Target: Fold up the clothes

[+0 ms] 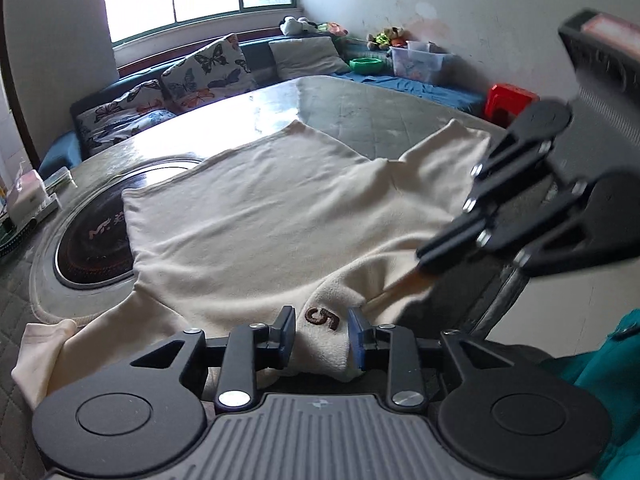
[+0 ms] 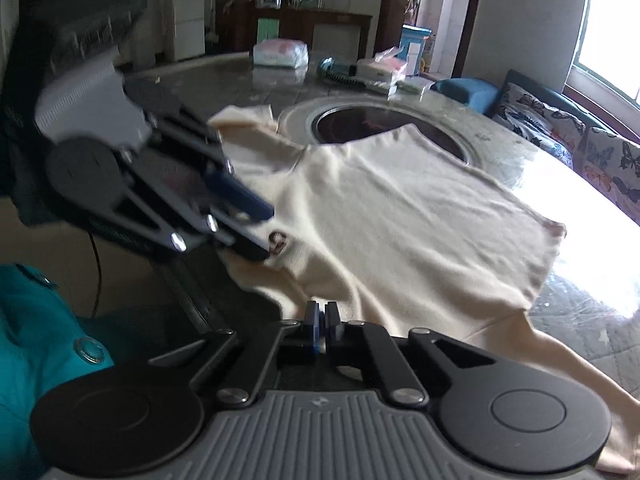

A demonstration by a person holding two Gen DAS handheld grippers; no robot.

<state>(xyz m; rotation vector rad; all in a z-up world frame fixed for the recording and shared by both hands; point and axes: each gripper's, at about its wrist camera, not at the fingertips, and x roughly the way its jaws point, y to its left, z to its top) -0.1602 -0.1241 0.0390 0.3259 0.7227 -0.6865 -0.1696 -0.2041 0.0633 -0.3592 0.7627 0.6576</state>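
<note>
Left gripper (image 1: 322, 336) part-open, straddling the cream top (image 1: 256, 216) at its 5 (image 1: 322, 317), gripping nothing; right gripper (image 2: 321, 320) pinched shut nearby, hold uncertain: collar may slip off edge.

The left claw (image 2: 256, 236) is motion-blurred; the cream shirt's (image 2: 400, 216) sleeve runs off-frame.

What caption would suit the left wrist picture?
Left claw open around the collar of a cream knit shirt spread on a quilted table.
</note>
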